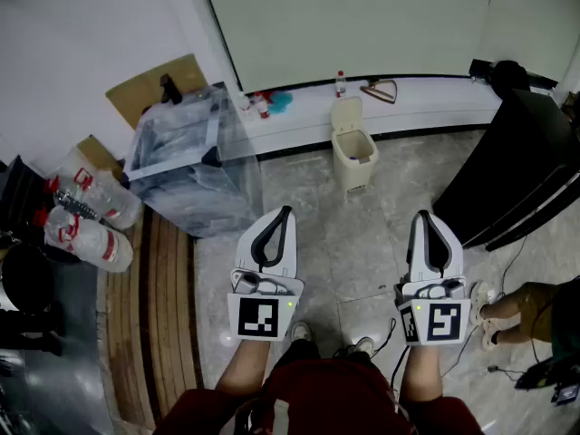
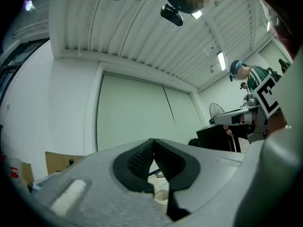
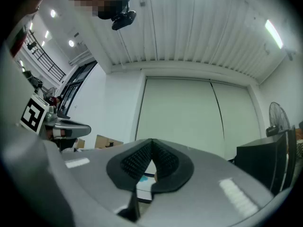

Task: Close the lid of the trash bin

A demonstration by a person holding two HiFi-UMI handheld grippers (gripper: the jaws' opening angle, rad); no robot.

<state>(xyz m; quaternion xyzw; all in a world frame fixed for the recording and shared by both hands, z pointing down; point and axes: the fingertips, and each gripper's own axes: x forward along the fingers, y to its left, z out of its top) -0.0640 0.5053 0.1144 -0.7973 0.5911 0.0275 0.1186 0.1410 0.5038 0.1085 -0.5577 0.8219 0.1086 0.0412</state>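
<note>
A small cream trash bin (image 1: 353, 157) stands on the tiled floor against the low wall ledge, its lid (image 1: 345, 114) tipped up and open. My left gripper (image 1: 286, 212) and right gripper (image 1: 423, 214) are held side by side well short of the bin, both pointing toward it, with bare floor between. Each has its jaws closed tip to tip with nothing between them. In the left gripper view the jaws of the left gripper (image 2: 152, 142) meet, and a bit of the cream bin (image 2: 161, 193) shows below them. The right gripper view shows the right gripper (image 3: 151, 142) shut as well.
A large clear plastic-wrapped container (image 1: 186, 166) stands left of the bin, with big plastic bottles (image 1: 91, 216) and cardboard (image 1: 154, 84) further left. A black cabinet (image 1: 517, 170) stands at the right. Another person's feet (image 1: 489, 314) and cables lie at the lower right. A bottle (image 1: 341, 83) sits on the ledge.
</note>
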